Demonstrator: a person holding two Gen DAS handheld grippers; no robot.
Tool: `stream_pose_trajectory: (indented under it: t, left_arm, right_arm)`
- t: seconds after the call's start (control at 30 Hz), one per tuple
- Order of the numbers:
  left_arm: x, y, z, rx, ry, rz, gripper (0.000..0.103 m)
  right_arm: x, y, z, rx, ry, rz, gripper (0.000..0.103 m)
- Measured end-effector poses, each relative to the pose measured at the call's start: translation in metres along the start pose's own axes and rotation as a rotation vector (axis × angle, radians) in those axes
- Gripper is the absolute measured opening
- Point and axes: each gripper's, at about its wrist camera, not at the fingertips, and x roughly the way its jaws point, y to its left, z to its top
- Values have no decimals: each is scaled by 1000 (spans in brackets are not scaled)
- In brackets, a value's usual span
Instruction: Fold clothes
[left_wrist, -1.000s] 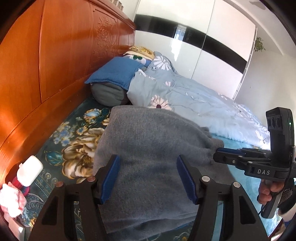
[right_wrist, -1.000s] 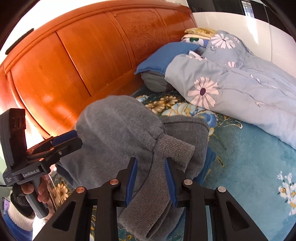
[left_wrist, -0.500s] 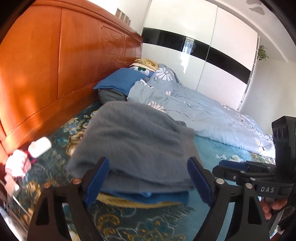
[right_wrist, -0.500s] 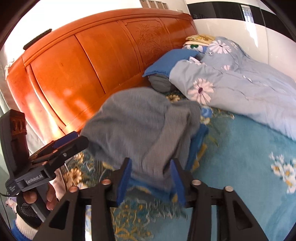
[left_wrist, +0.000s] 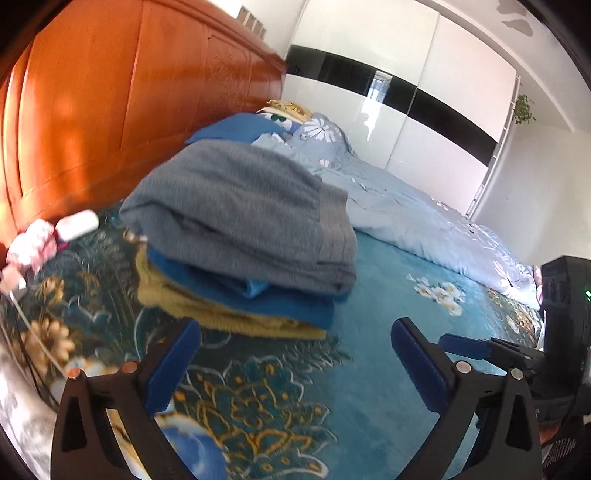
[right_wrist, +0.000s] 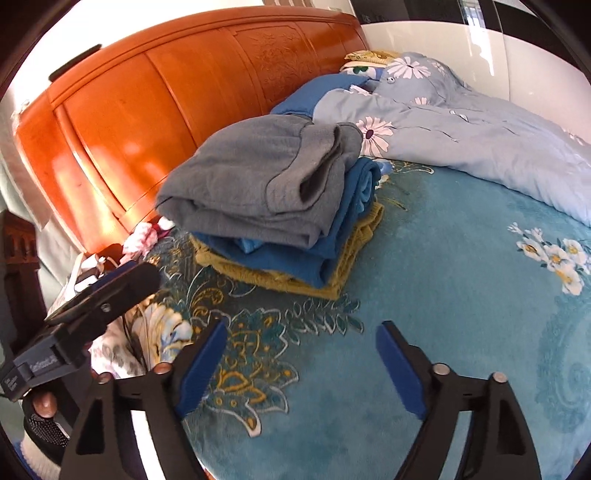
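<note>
Folded grey sweater (left_wrist: 243, 214) atop blue garment (right_wrist: 295, 258) and mustard garment (right_wrist: 332, 280), stacked on bed's far side near headboard (right_wrist: 147, 103). Left gripper (left_wrist: 295, 365) and right gripper (right_wrist: 299, 365) opening wide, nothing between jaws.

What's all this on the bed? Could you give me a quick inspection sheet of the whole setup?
Surface: bed with a teal floral cover.
Job's things: folded grey sweater on top of a folded blue garment, on a yellow one; one stack near the headboard.
Clutter: pink cloth and a white item beside the headboard.
Grippers: left hand-held gripper and right hand-held gripper are both opening, with nothing between the jaws, short of the stack.
Cables: a thin white cord at the bed's edge.
Surroundings: orange wooden headboard, pale blue flowered quilt, blue pillow, white wardrobe.
</note>
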Motion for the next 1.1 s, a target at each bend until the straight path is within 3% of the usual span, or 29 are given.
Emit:
stream_pose_trajectory:
  t: [0.17, 0.37, 0.83, 1.1]
  left_arm:
    - [-9, -4, -14, -10, 5, 31, 103]
    - [-19, -14, -29, 27, -20, 104, 103]
    - [-20, -30, -73, 61, 41, 221, 103]
    - [-15, -19, -102, -15, 87, 260, 103]
  right_arm:
    - [-11, 9, -16, -39, -22, -23, 103]
    - [-21, 13, -33, -58, -54, -40, 103]
    - [-25, 17, -75, -80, -41, -96, 103]
    - [-18, 12, -100, -74, -20, -100, 103]
